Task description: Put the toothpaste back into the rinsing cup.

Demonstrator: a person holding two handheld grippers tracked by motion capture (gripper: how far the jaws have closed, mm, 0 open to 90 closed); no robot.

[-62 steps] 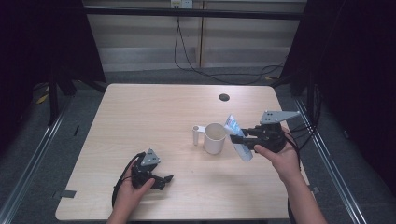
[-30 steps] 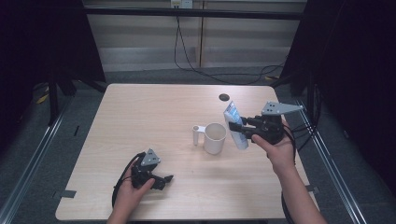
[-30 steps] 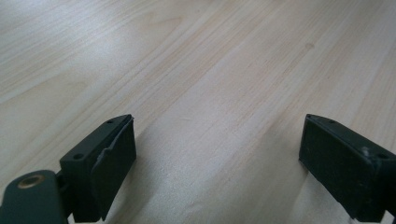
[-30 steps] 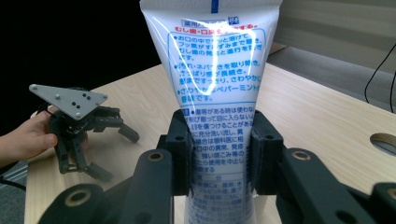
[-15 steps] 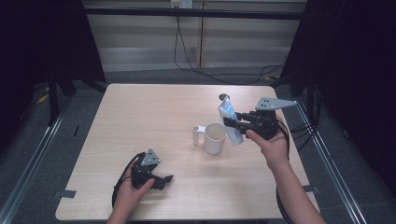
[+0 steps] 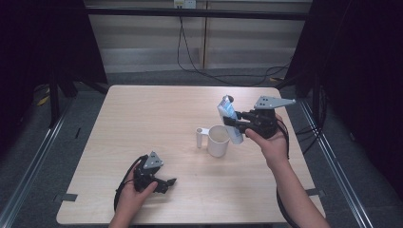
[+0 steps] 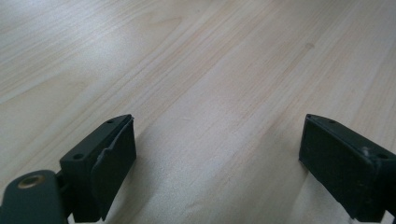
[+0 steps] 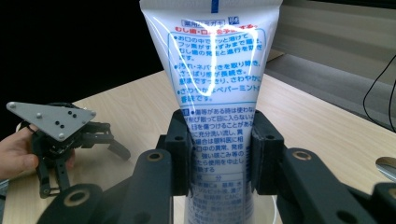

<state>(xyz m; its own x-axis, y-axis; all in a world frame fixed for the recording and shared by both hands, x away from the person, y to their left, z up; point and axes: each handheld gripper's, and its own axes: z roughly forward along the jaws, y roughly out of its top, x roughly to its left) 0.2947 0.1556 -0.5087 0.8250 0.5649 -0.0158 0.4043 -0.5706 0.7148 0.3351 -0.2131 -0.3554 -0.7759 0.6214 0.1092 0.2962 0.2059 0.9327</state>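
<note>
between the two black jaws of the right gripper (image 8: 219,140) stands a white toothpaste tube (image 8: 215,70), clamped at its narrow lower part, so the printed body rises up and the wide crimped end is on top. in the high view the right gripper (image 6: 237,122) holds the toothpaste tube (image 6: 227,114) in the air, a little tilted, with its bottom end just above the far right rim of a white mug (image 6: 219,140). i judge that the tube is held upright like this because it should go down into the mug with the cap end first; the grip low on the tube keeps it from swinging, but the jaws must open only when the end is well inside the rim, otherwise it may tip out. the mug stands upright near the middle of the wooden table (image 6: 142,118), its handle turned to the left.

the left gripper (image 6: 164,183) rests on the table near the front edge, well apart from the mug, and its jaws are wide apart with nothing between them; under them is bare wood (image 7: 210,70). it probably waits there so that it does not disturb the other hand.
</note>
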